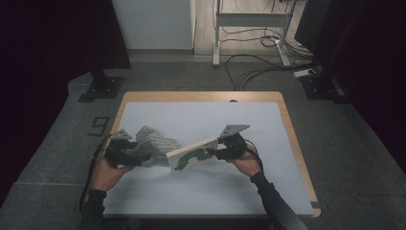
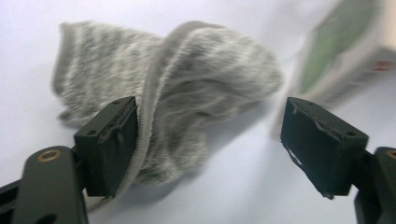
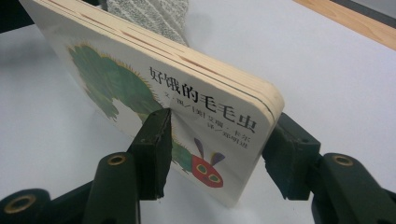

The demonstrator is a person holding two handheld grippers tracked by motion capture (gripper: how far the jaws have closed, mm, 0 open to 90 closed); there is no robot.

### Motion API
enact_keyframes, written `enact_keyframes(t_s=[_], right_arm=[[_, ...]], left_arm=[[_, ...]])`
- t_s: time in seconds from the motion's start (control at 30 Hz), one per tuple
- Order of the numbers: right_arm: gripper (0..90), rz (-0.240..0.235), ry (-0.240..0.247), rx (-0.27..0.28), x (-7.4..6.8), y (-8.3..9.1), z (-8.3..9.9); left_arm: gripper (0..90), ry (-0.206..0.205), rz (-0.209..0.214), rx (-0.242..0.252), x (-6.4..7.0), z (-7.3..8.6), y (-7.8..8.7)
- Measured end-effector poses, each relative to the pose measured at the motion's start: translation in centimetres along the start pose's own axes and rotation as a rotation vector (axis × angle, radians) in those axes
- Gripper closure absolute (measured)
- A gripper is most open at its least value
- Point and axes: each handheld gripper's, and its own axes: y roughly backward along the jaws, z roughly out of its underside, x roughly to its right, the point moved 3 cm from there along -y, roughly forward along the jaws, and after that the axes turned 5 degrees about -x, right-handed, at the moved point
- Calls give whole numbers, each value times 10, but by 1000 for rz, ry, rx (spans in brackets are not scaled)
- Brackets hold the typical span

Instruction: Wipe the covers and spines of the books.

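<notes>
A grey knitted sock lies crumpled on the white table top, left of centre. My left gripper is open at the sock, its left jaw touching the sock's cuff edge and its right jaw apart from it. My right gripper is shut on a thick board book with a green caterpillar on the cover. The book is held tilted, its far corner low beside the sock. In the left gripper view the book is blurred at the upper right.
The table has a wooden rim along its back and right sides. Beyond it, cables and a white frame's legs lie on the floor, with black stands at both far corners.
</notes>
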Motion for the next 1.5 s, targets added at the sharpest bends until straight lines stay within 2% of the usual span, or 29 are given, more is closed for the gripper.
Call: enact_keyframes(t_s=[0.07,0.17,0.33,0.43,0.53,0.67,0.77,0.97,1.17,1.4,1.5], right_arm=[[440,0,2,-2,0,0,0],[440,0,1,-4,0,0,0],[441,-2,1,-5,0,1,-1],[441,-2,1,-6,-1,1,-1],[441,-2,1,-9,0,1,-1],[441,-1,2,-11,0,1,-2],[442,-1,2,-14,0,1,-2],[442,-3,1,-16,0,1,-3],[452,-7,-1,-12,0,3,-1],[481,-15,-1,-11,0,6,0],[496,-7,1,-16,0,7,0]], left_arm=[[215,-21,-13,0,7,-1,3],[210,-28,-45,8,13,-3,9],[165,-24,-104,23,14,-7,21],[164,-31,-98,36,16,-8,25],[172,-49,-65,35,21,-8,26],[196,-75,-39,20,30,-8,18],[235,-95,8,14,39,-8,10],[320,-133,68,-9,59,-11,-15],[439,-159,41,-29,71,-16,-38],[667,-209,8,-30,77,-21,-44],[665,-229,-27,-47,77,-25,-45]])
